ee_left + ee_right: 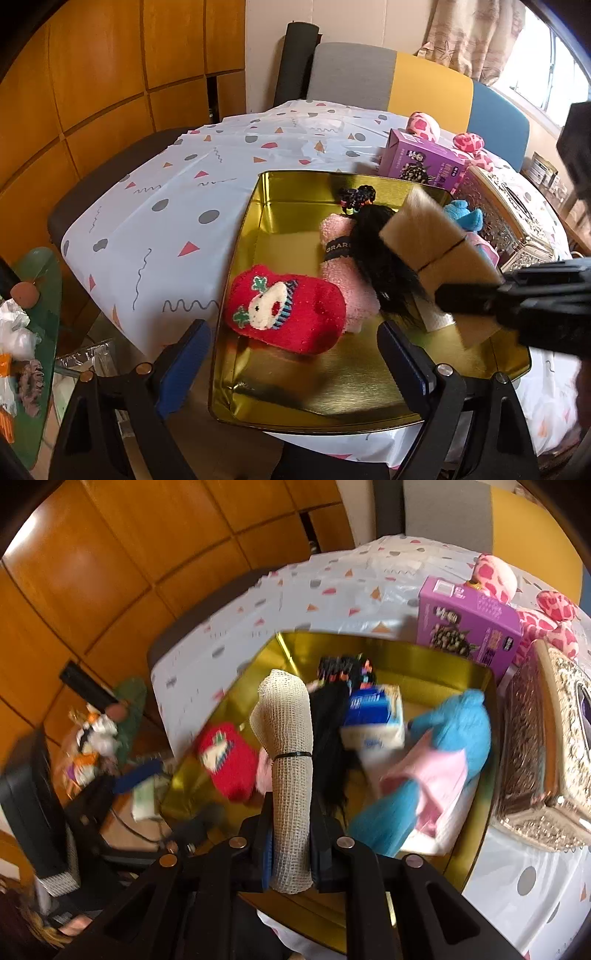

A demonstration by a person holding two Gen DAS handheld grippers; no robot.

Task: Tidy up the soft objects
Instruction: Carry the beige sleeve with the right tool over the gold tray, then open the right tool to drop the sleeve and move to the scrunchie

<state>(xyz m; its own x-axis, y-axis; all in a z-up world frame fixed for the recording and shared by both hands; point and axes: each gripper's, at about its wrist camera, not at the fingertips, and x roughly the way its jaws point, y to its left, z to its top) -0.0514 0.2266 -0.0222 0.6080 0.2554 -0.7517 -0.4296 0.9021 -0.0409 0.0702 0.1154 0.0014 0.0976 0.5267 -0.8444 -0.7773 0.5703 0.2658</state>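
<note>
The cream gauze roll (290,775), banded by a black tie, sits at centre frame above the gold tin (476,834), clamped between the right gripper's (291,843) jaws. In the tin lie a red sock (286,308), pink sock (343,266) and black wig (384,262). The left gripper (295,354) hangs at lower centre, jaws wide apart and empty, over the desk (147,221).

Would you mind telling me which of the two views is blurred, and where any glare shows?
Right wrist view: motion blur smears the red sock and blue plush toy, while the gauze roll clamped in the right gripper stays fairly sharp. Left wrist view: mostly sharp; the window is blown out, and the gold tin throws bright reflections.
</note>
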